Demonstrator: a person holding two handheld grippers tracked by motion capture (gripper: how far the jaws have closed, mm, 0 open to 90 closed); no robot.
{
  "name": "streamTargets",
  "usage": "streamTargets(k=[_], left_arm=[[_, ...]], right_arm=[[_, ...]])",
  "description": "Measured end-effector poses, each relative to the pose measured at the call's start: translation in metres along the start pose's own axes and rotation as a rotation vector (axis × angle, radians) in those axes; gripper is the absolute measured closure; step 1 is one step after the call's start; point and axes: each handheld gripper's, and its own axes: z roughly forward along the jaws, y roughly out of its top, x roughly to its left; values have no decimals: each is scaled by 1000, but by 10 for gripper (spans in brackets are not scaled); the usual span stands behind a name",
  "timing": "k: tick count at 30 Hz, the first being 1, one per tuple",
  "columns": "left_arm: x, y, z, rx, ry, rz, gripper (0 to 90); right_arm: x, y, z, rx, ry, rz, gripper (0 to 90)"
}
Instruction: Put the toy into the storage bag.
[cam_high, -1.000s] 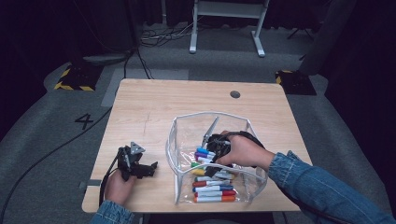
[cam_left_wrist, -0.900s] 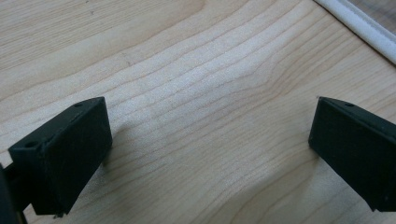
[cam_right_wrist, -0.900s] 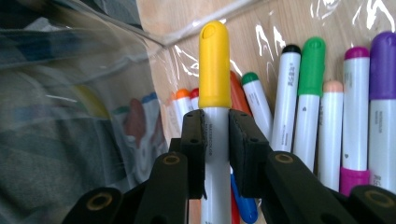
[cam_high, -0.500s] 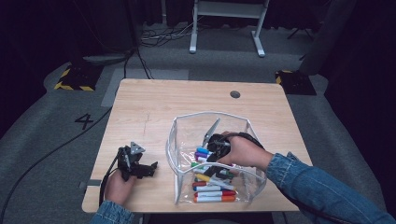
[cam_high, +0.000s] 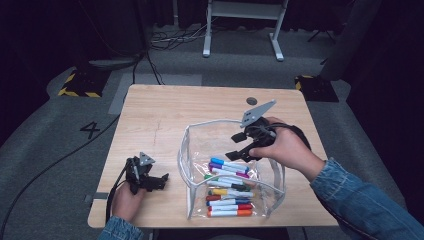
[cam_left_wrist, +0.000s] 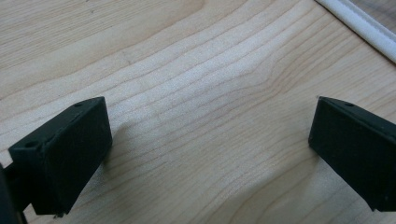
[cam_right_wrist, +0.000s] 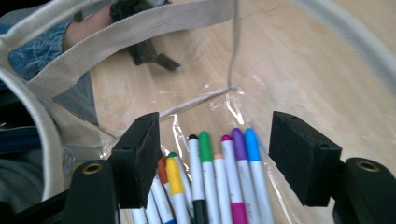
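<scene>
Dark floor and trailing cables ring a pale wooden bench (cam_high: 165, 115); everything below is placed against the clear pouch (cam_high: 232, 172), the largest thing on it, which stands toward the person's right with its white-trimmed mouth gaping upward. Inside the pouch, along its floor, lie the markers (cam_high: 227, 187), a loose row of coloured caps and white barrels; the right gripper view looks down on them (cam_right_wrist: 219, 177) through the mouth, with the pouch's webbing strap (cam_right_wrist: 135, 35) crossing above. The right gripper (cam_high: 245, 145) hangs over the far side of the pouch, just above the rim; its fingers (cam_right_wrist: 140, 158) stand spread and released, having just been opening, with nothing between them and the markers well below. The left gripper (cam_high: 150, 180) rests on the bench beside the pouch's left wall, apart from it; its fingers (cam_left_wrist: 65, 154) are also spread wide over bare wood, holding nothing.

The work looks like loading markers into the pouch, and the drop seems done; the step in hand is to clear the mouth cleanly. To do it well, I would lift straight up before swinging sideways; keep the fingers spread so no cap is nipped; mind the floppy rim and strap, which could snag and tip the pouch; the idle left gripper could steady the near wall if it sags.
</scene>
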Motion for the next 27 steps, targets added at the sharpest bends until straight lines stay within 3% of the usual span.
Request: streamTargets(k=[2, 3, 5, 9, 15, 20, 27], left_arm=[[0, 0, 0, 0, -1, 3, 0], [0, 0, 0, 0, -1, 3, 0], [0, 0, 0, 0, -1, 2, 0], [0, 0, 0, 1, -1, 1, 0], [0, 0, 0, 2, 0, 1, 0], [0, 0, 0, 1, 0, 0, 0], [0, -1, 0, -3, 2, -2, 0]], right_arm=[[-1, -3, -7, -14, -16, 3, 329], [-3, -12, -25, -41, -55, 30, 322], [-4, -20, -35, -58, -83, 49, 321], [-12, -52, -67, -117, -161, 137, 322], [-22, -102, -93, -181, -251, 229, 322], [-35, -158, -86, -175, -296, 333, 322], [-52, -236, -49, -140, -348, 470, 321]])
